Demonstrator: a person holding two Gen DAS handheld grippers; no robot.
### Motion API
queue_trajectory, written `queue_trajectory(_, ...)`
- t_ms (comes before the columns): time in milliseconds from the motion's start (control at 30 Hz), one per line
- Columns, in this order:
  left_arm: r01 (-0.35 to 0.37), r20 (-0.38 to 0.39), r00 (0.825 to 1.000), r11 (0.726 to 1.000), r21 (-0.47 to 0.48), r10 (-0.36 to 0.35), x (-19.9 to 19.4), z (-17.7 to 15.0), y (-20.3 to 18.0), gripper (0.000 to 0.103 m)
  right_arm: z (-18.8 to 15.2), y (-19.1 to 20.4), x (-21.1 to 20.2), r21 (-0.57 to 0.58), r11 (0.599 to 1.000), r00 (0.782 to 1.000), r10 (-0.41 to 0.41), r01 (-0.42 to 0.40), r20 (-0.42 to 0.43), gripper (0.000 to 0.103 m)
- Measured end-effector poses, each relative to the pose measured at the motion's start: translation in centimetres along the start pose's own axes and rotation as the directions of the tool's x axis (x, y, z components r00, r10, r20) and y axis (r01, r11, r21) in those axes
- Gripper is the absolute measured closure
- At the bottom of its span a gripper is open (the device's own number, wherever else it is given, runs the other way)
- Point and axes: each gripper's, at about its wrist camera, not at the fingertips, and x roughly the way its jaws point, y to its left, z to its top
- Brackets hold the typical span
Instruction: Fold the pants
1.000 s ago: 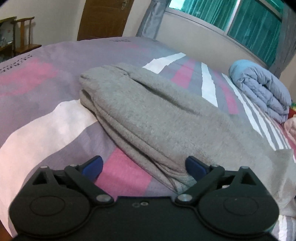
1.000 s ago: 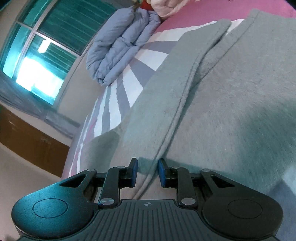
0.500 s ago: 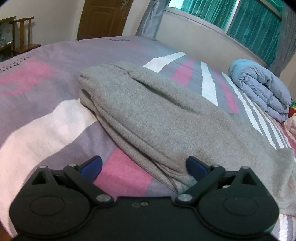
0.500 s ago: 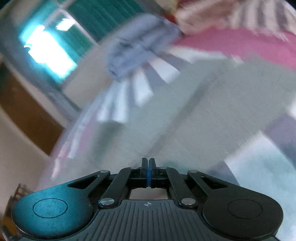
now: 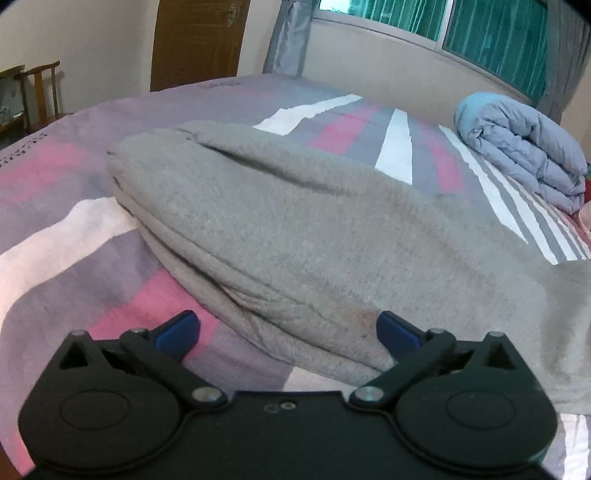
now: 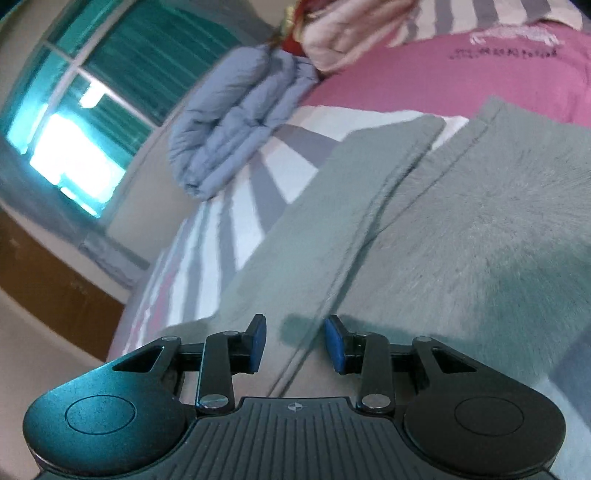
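Partly we lose the grey fleece pants (image 5: 303, 236): our left gripper (image 5: 288, 328) body covers their near edge, and the right view is smeared. They lie folded on the striped pink-and-grey bedsheet (image 5: 74, 236), the fold between the wide, opening left fingers, unpinched. Half a second ago the right gripper (image 6: 294, 343) was shut; now it is opening astride a seam, holding nothing.

A rolled blue quilt (image 5: 524, 147) lies on the striped bedsheet (image 5: 74, 236) below the window (image 5: 491, 29).
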Motion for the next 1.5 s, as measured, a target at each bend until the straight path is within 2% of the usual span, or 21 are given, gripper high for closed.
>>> queue_trajectory(67,0.001,-0.004,1.000,1.000,0.008,-0.001,0.2,0.1,0.0,0.006,0.7,-0.7,1.0,0.026,1.000,1.000,-0.001,0.000,0.008,0.070)
queue_trajectory(100,0.003,-0.004,1.000,1.000,0.006,-0.003,0.3,0.0,-0.1,0.006,0.9,-0.8,1.1,0.028,1.000,1.000,-0.008,0.008,0.012,0.091)
queue_trajectory(133,0.005,-0.004,1.000,1.000,0.005,-0.005,0.2,0.0,-0.1,0.006,1.2,-0.9,1.3,0.025,0.999,1.000,-0.023,0.023,0.008,0.100)
queue_trajectory(233,0.013,-0.003,1.000,1.000,0.003,-0.013,0.2,0.0,0.1,0.006,1.4,-0.7,-0.2,-0.003,1.000,0.999,0.006,-0.005,0.032,0.099)
queue_trajectory(333,0.022,0.000,1.000,1.000,0.008,-0.022,0.1,-0.1,0.3,0.006,0.6,0.8,-4.6,-0.102,0.994,0.994,0.051,-0.041,0.092,0.099)
queue_trajectory(400,0.028,0.000,1.000,1.000,0.010,-0.028,0.0,-0.1,0.4,0.006,-0.6,1.2,-7.1,-0.151,0.988,0.993,0.045,-0.028,0.107,0.099)
queue_trajectory(467,0.032,-0.001,0.999,0.999,0.012,-0.032,-0.1,-0.1,0.6,0.006,-2.0,0.5,-8.3,-0.142,0.990,0.996,0.004,0.008,0.088,0.099)
queue_trajectory(567,0.039,-0.004,0.999,0.999,0.014,-0.039,-0.2,-0.1,0.6,0.006,-3.6,-2.6,-6.5,-0.062,0.993,0.995,-0.104,0.104,0.009,0.099)
queue_trajectory(633,0.048,-0.003,0.999,0.999,0.012,-0.048,-0.3,-0.2,0.8,0.006,-3.0,-4.1,-6.4,0.047,0.998,0.999,-0.038,0.038,-0.002,0.098)
queue_trajectory(667,0.052,-0.001,0.999,0.999,0.012,-0.052,-0.4,-0.2,0.9,0.006,-2.7,-4.1,-6.9,0.043,0.999,0.999,-0.023,0.022,0.023,0.087)
queue_trajectory(700,0.054,-0.001,0.999,0.998,0.013,-0.054,-0.3,-0.2,0.9,0.006,-2.3,-3.8,-7.6,0.020,0.999,0.998,-0.026,0.025,0.064,0.065)
queue_trajectory(767,0.052,0.001,0.999,0.999,0.013,-0.052,-0.3,-0.2,0.9,0.006,-1.2,-3.7,-8.5,-0.006,0.999,0.990,-0.032,0.034,0.137,0.043)
queue_trajectory(833,0.050,0.000,0.999,0.999,0.013,-0.050,-0.3,-0.2,0.9,0.006,0.5,-4.3,-8.4,0.007,0.999,0.982,-0.053,0.052,0.180,0.043)
queue_trajectory(933,0.051,-0.003,0.999,0.999,0.013,-0.051,-0.3,-0.1,0.9,0.006,2.9,-5.6,-6.8,0.059,0.995,0.980,-0.085,0.076,0.181,0.044)
queue_trajectory(967,0.052,-0.003,0.999,0.999,0.012,-0.051,-0.3,-0.1,0.9,0.006,3.6,-5.8,-6.1,0.063,0.995,0.980,-0.092,0.082,0.177,0.045)
queue_trajectory(1067,0.048,-0.004,0.999,0.999,0.013,-0.048,-0.3,0.0,0.8,0.006,5.4,-5.4,-4.2,0.014,0.994,0.986,-0.111,0.110,0.121,0.098)
queue_trajectory(1133,0.048,-0.002,0.999,0.999,0.013,-0.048,-0.3,-0.1,0.8,0.006,6.2,-3.4,-4.3,-0.090,0.992,0.989,-0.076,0.088,0.124,0.099)
queue_trajectory(1200,0.048,0.001,0.999,0.999,0.013,-0.048,-0.3,-0.2,0.8,0.006,6.2,-0.5,-6.1,-0.204,0.978,0.983,-0.001,0.039,0.182,0.099)
queue_trajectory(1300,0.050,0.004,0.999,0.999,0.012,-0.050,-0.3,-0.3,0.8,0.006,6.3,1.1,-10.5,-0.226,0.974,0.949,0.094,-0.025,0.299,0.099)
queue_trajectory(1400,0.053,0.004,0.999,0.999,0.010,-0.053,-0.3,-0.2,1.0,0.006,5.5,-1.2,-13.2,-0.152,0.988,0.933,0.032,0.024,0.357,0.099)
queue_trajectory(1500,0.053,0.003,0.999,0.999,0.010,-0.053,-0.3,-0.2,1.0,0.006,3.7,-7.0,-12.0,-0.015,0.993,0.958,-0.107,0.115,0.265,0.099)
